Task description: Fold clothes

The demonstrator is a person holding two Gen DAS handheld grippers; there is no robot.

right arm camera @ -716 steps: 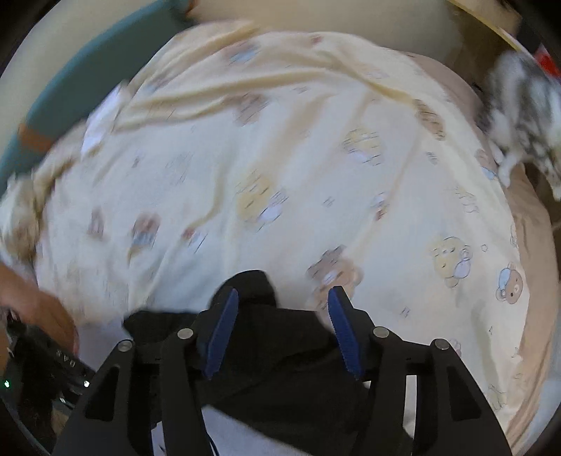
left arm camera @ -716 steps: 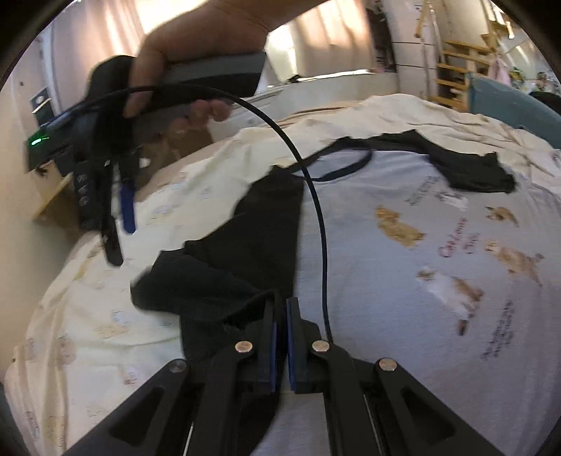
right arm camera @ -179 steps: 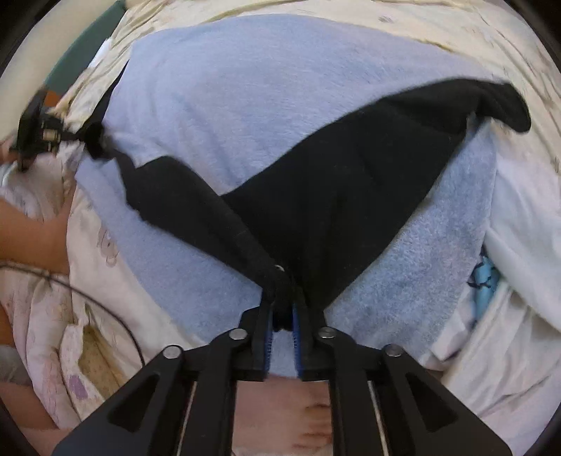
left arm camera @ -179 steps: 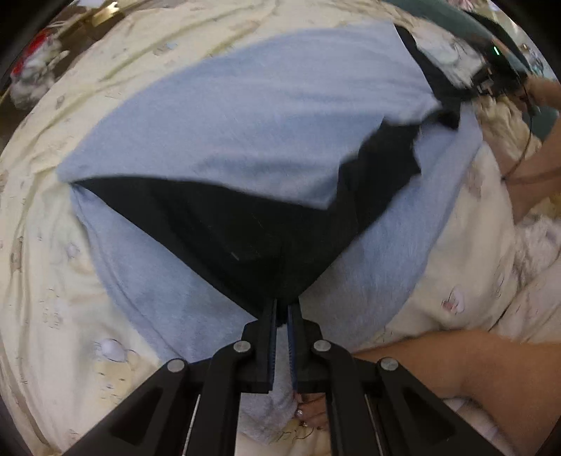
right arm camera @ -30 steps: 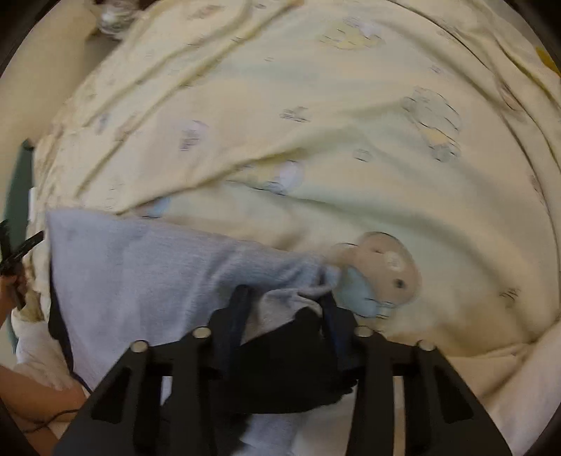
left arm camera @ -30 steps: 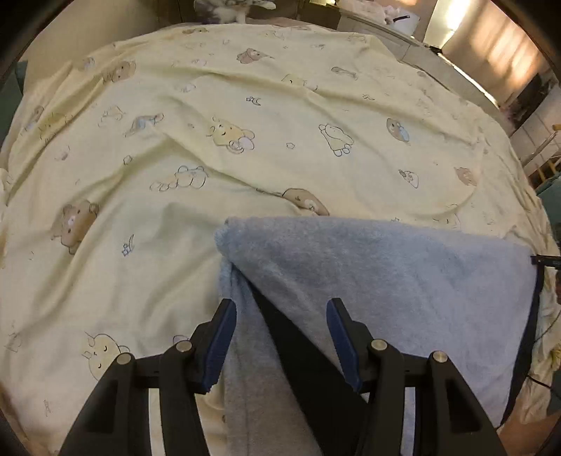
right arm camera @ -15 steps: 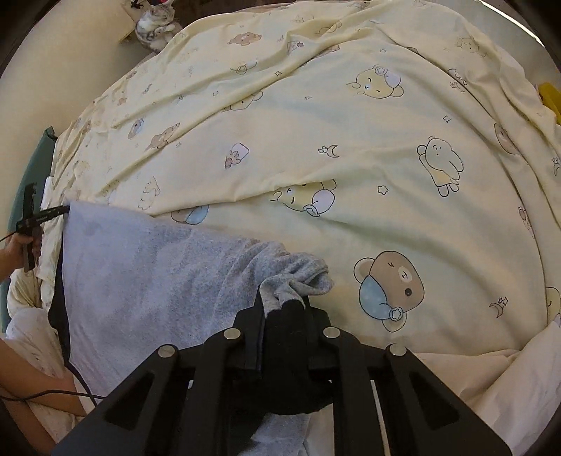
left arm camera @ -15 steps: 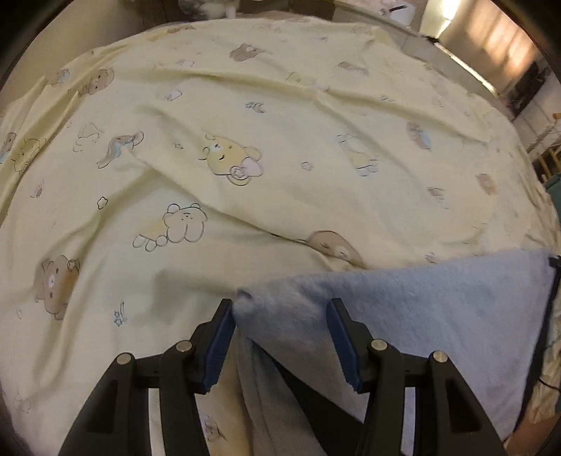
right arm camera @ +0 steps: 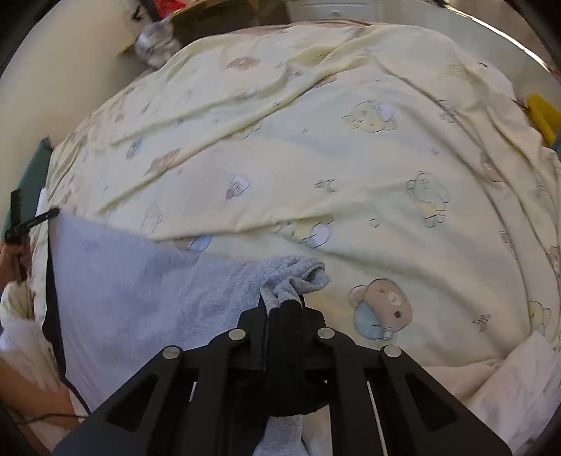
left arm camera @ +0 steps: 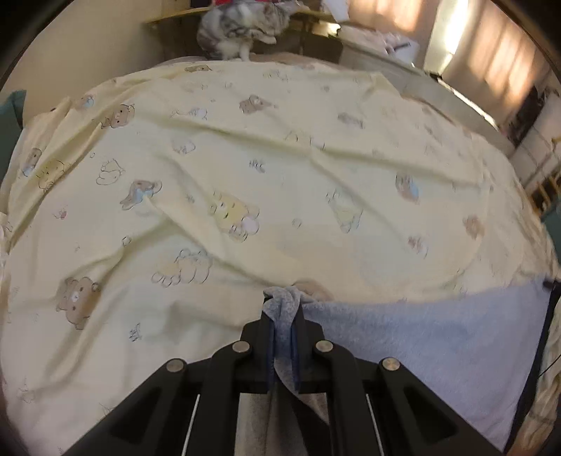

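My left gripper (left arm camera: 283, 328) is clamped on a bunched corner of the pale blue garment (left arm camera: 438, 347), the cloth pinched between both fingers and poking out just past their tips. My right gripper (right arm camera: 282, 315) is likewise closed on the opposite bunched corner, with a wad of blue and black fabric squeezed between its fingers and a rolled lump of blue spilling over to the right of the tips.

Between the two grips the garment (right arm camera: 140, 291) lies spread flat on the bed, its far edge running fairly straight, with a thin dark trim (right arm camera: 52, 315) along the side nearest my left gripper. In the right wrist view I can see my left hand (right arm camera: 12, 259) at the far-left edge of the frame.

Beyond the garment stretches the cream bedsheet (left arm camera: 245, 168), printed with little bears and wrinkled in long ridges. At the far side of the bed, a grey tabby cat (left arm camera: 242, 28) sits by a wooden shelf, and sunlit curtains (left arm camera: 491, 59) glow at the upper right.
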